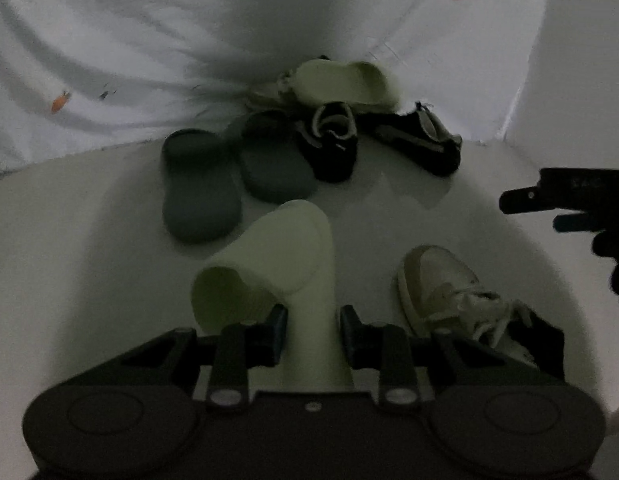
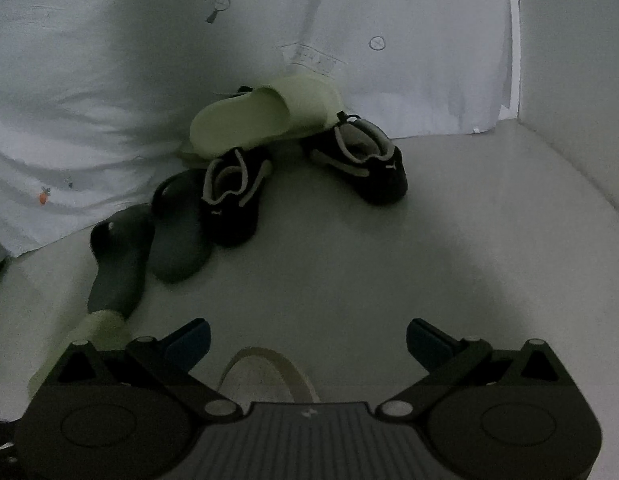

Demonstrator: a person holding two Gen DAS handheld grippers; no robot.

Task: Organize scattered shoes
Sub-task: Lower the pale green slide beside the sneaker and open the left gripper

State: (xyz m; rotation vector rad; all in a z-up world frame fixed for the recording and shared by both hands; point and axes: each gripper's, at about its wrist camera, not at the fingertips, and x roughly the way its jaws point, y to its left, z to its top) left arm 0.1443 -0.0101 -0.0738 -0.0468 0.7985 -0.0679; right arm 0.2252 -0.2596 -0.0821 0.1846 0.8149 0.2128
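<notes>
Clamping the pale green slipper (image 1: 277, 264) by its sole edge, the left gripper (image 1: 313, 336) held it lifted just in front of the grey slipper pair (image 1: 229, 176); its mate (image 1: 345, 84) lay behind that pair. Foam looked light, springy, easily pinched there. Right gripper (image 2: 307, 340) stood wide open, empty, over a white sneaker (image 1: 441, 292)

In the left wrist view a slide (image 1: 277, 256) sits at lower centre between the fingers of the left gripper (image 1: 313, 334), with a laced sneaker (image 1: 441, 292) to its right. Above it, two clogs (image 1: 233, 176) lie side by side, left of two slip-on shoes (image 1: 381, 140). Another slide (image 1: 345, 84) rests on the pile behind them, against a hanging cloth (image 1: 109, 40)
</notes>
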